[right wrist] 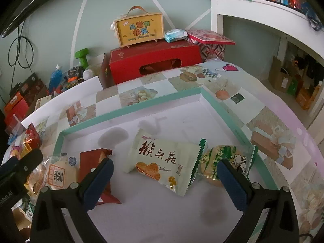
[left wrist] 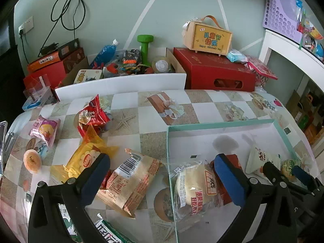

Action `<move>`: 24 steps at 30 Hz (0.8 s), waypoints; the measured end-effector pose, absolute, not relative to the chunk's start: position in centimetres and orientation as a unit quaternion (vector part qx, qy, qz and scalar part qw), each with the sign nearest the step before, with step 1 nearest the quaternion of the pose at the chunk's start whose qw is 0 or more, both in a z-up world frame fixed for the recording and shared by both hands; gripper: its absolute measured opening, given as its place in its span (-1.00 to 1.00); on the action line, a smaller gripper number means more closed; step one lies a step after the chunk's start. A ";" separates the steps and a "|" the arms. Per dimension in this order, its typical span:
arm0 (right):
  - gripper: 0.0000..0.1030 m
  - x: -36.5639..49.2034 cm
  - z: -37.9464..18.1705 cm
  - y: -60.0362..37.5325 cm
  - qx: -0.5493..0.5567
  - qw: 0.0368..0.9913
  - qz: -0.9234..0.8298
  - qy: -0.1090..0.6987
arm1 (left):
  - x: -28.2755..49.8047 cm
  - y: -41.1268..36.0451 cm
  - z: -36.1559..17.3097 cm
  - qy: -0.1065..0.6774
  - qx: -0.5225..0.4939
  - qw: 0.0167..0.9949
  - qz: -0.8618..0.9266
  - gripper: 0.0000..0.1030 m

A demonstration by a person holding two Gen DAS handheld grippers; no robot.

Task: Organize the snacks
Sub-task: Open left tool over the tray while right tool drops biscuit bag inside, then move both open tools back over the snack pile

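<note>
- At the far left of the patterned tablecloth point(left wrist: 154, 141), a pink-wrapped snack point(left wrist: 45, 130) and a small round orange-topped cup point(left wrist: 32, 160) are seen, near each other but apart.
- Further right, a crumpled red packet point(left wrist: 93, 114) is found above a yellow packet point(left wrist: 85, 158), the two touching or nearly so.
- The left gripper point(left wrist: 162, 179) is held with its jaws spread wide; nothing is pressed between the blue pads point(left wrist: 228, 180).
- Between those spread jaws, a tan packet with a barcode point(left wrist: 131, 180) is laid on the cloth just outside the tray, and a clear-wrapped pale round bun point(left wrist: 192, 188) is draped over the tray's near-left rim.
- The shallow teal-rimmed tray point(right wrist: 129, 109) is set on the right half of the table, its white floor largely bare at the back.
- Inside the tray, a dark red packet point(right wrist: 91, 158) is lying just right of the bun.
- The right gripper point(right wrist: 165, 180) is likewise kept fully parted above the tray, and no snack is clamped by it.
- A cream packet with brown calligraphy point(right wrist: 164, 162) is lying tilted between its jaws, untouched by the pads.
- A green-and-white packet point(right wrist: 220, 158) is placed just right of the cream one, touching it, close to the tray's right wall.
</note>
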State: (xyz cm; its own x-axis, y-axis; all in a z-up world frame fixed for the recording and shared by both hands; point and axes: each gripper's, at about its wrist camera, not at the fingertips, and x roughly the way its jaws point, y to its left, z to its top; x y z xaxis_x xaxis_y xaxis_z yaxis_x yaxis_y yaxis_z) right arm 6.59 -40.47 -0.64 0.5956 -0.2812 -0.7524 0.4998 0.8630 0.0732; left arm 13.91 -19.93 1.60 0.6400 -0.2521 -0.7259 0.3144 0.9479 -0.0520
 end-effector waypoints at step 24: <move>1.00 6.8 2.0 -35.6 0.126 0.909 -0.162 0.364 | 11.8 -14.3 2.8 0.393 0.011 0.912 -0.122 0.99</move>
